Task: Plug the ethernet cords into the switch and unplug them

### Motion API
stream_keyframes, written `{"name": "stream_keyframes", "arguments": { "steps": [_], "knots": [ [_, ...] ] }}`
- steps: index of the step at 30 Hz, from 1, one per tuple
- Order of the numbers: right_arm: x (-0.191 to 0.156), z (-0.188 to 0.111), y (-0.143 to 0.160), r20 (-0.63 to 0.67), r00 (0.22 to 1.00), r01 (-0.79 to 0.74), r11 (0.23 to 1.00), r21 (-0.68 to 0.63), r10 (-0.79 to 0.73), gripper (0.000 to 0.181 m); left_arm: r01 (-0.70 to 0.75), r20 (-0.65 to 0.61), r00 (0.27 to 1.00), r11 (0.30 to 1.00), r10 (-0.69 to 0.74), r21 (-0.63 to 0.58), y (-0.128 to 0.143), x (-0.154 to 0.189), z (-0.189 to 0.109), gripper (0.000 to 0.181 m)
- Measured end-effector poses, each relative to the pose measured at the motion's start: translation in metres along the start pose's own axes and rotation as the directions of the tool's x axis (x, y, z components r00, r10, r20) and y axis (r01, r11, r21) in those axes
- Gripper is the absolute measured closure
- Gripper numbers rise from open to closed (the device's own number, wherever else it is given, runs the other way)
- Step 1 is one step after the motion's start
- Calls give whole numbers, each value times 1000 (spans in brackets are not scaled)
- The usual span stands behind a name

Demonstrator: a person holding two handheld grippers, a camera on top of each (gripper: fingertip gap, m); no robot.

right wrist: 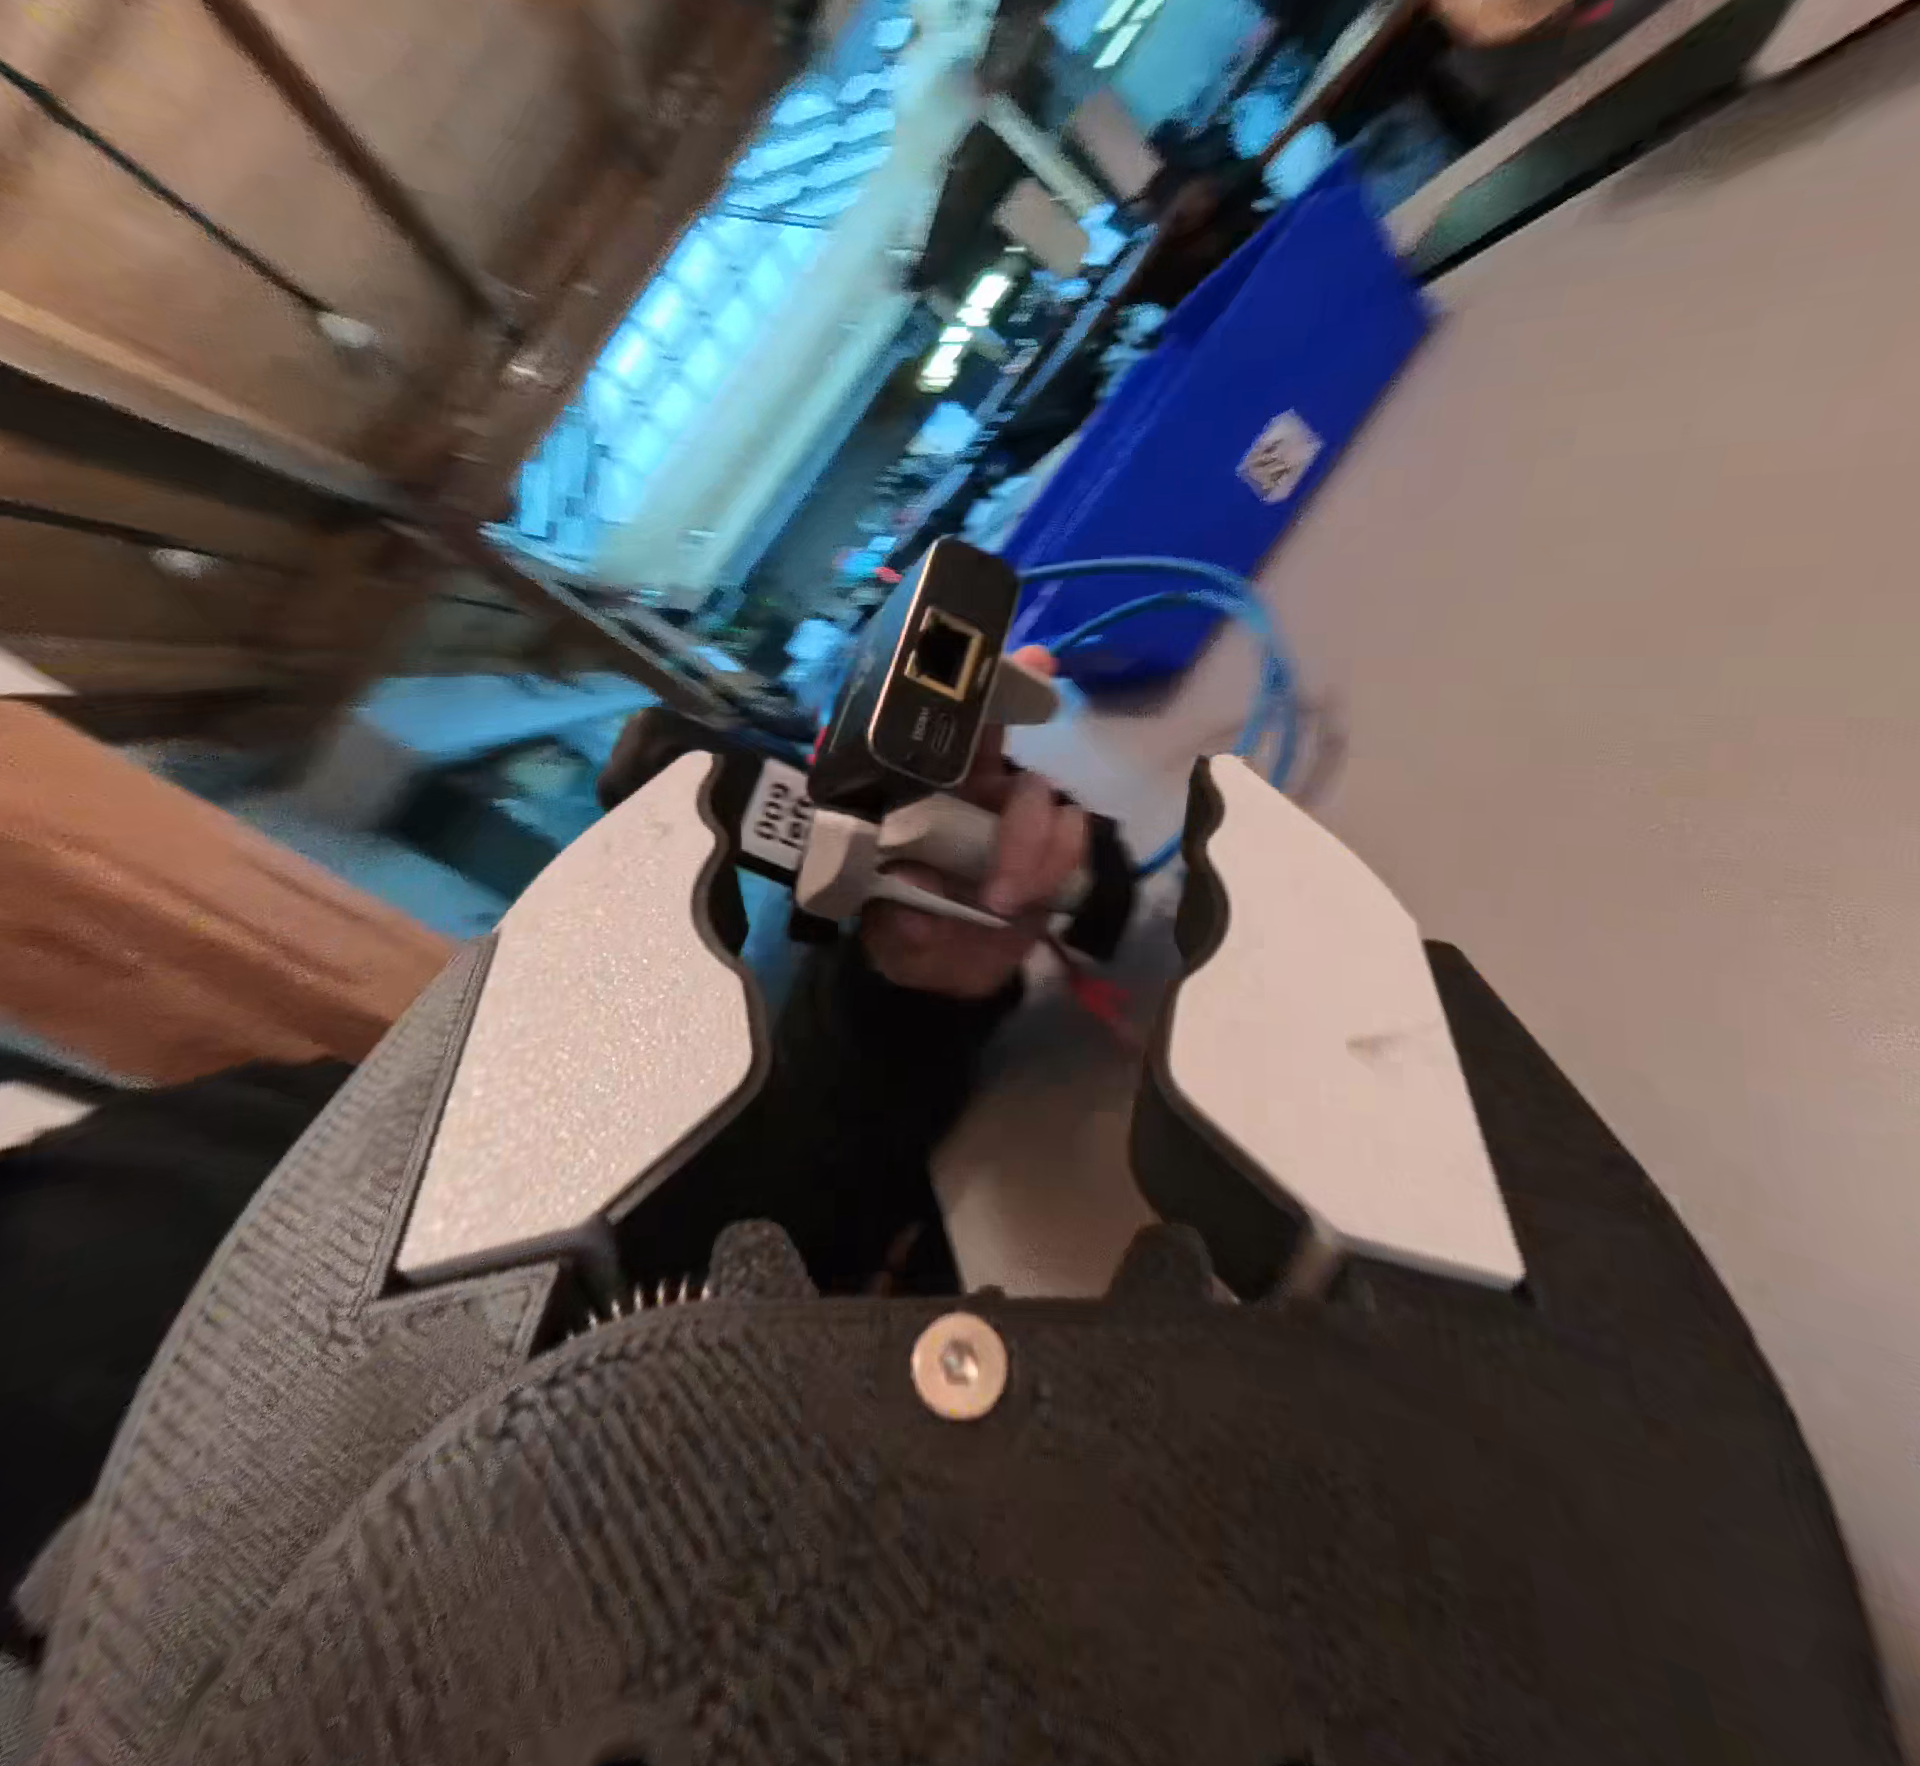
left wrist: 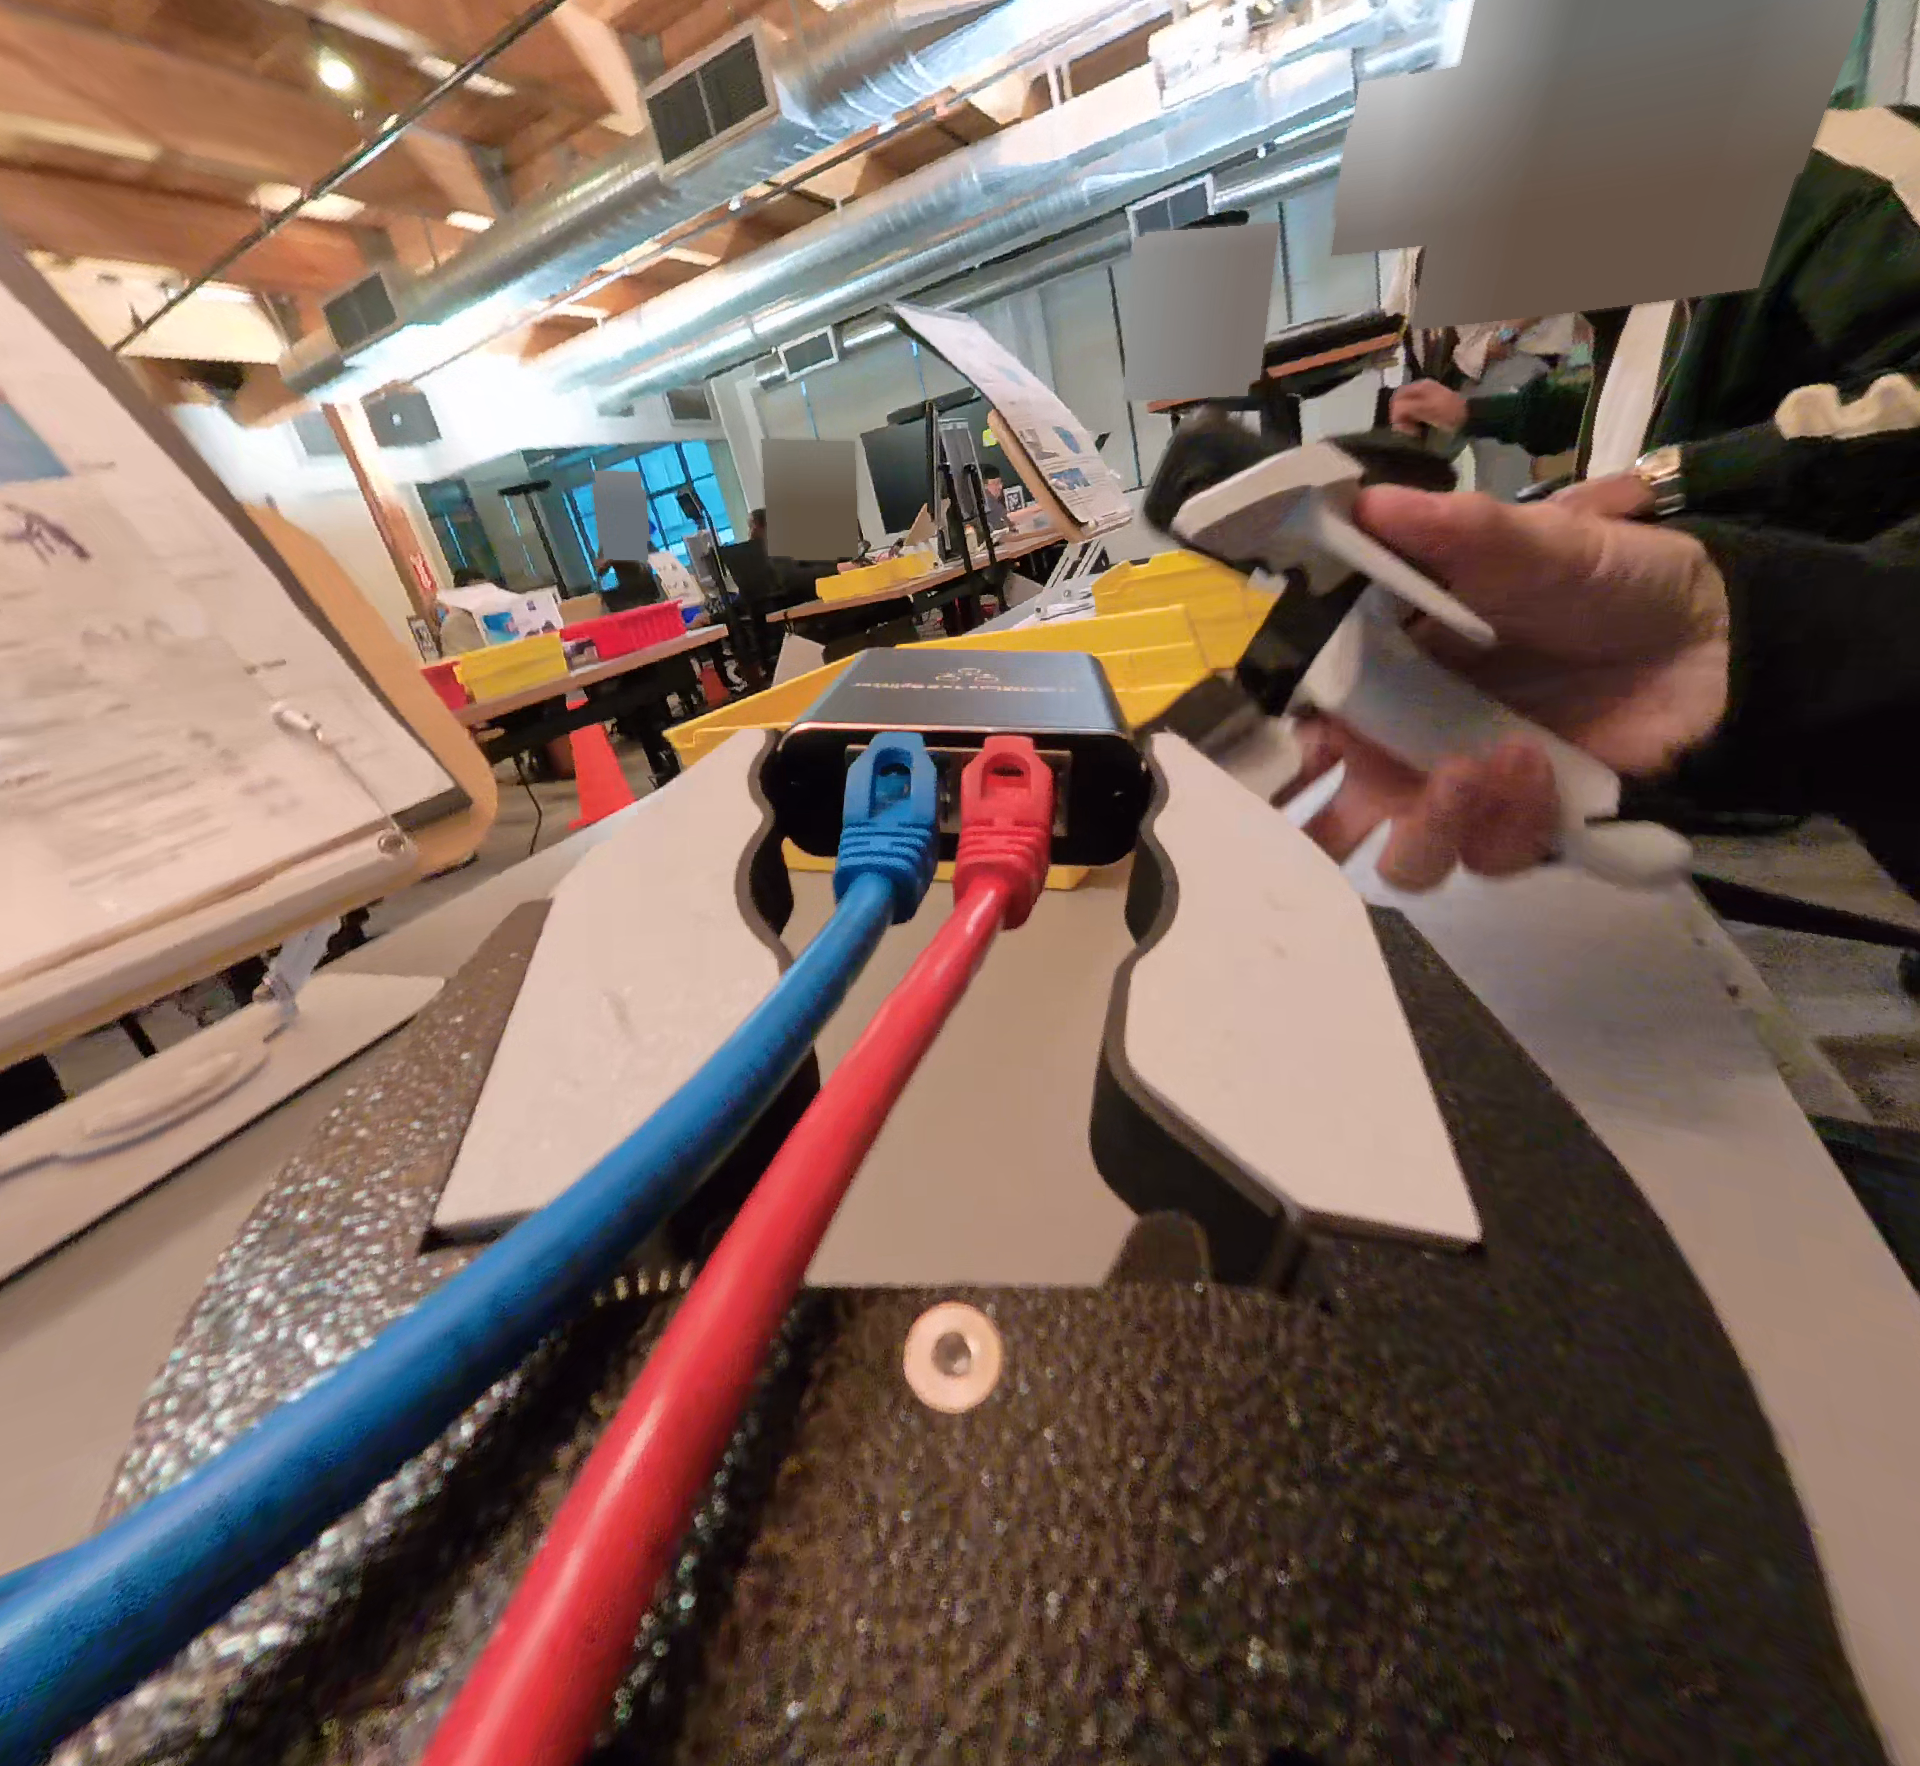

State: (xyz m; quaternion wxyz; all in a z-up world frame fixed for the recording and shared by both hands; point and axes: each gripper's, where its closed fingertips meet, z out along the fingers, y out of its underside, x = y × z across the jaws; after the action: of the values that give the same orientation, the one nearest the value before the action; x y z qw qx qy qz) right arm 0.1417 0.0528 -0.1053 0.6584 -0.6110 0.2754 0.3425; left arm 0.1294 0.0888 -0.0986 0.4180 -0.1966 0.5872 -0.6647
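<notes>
- left gripper (left wrist: pixel 956 812) pinches the black switch (left wrist: pixel 961 729) at frame centre; its long axis runs away from cam, port face toward the lens.
- blue cord (left wrist: pixel 582 1228) and red cord (left wrist: pixel 748 1280) both plugged in, side by side, trailing to lower left.
- small gold print on switch top, too tiny to make out.
- right gripper (right wrist: pixel 956 817) spread, holding nothing.
- r. view: switch (right wrist: pixel 930 677) upper centre, tilted, one bare port showing; blurry.

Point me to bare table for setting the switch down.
Bare grey table runs right of the blue bag. Crowded: yellow bins behind the switch; blue cord and red cord trail between the left fingers.
</notes>
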Motion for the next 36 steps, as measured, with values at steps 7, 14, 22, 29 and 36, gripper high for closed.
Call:
{"name": "stream_keyframes", "arguments": {
  "steps": [7, 14, 22, 29, 36],
  "knots": [
    [-29, 61, 25, 245, 960, -133, 991, -19, 134, 149, -84, -44, 995, 996, 84, 18, -3, 7, -4, 119],
    [-36, 65, 5, 180, 983, 26, 998, 59, -36, 154, -25, -7, 1000, 999, 26, 24, -9, 4, -3, 98],
    [-76, 45, -78, -108, 842, 539, 822, 187, -528, 155, 315, -511, 740, 897, -437, -310, -9, 102, -3, 88],
    [-97, 30, -74, -80, 418, 905, 422, -49, -905, 155, 51, -739, 609, 944, -287, -325, -64, 135, -58, 102],
    [-66, 33, 0, 321, 190, 906, 40, -421, -928, 155, -158, -314, 948, 932, 51, -326, -79, 37, -54, 129]
  ]
}}
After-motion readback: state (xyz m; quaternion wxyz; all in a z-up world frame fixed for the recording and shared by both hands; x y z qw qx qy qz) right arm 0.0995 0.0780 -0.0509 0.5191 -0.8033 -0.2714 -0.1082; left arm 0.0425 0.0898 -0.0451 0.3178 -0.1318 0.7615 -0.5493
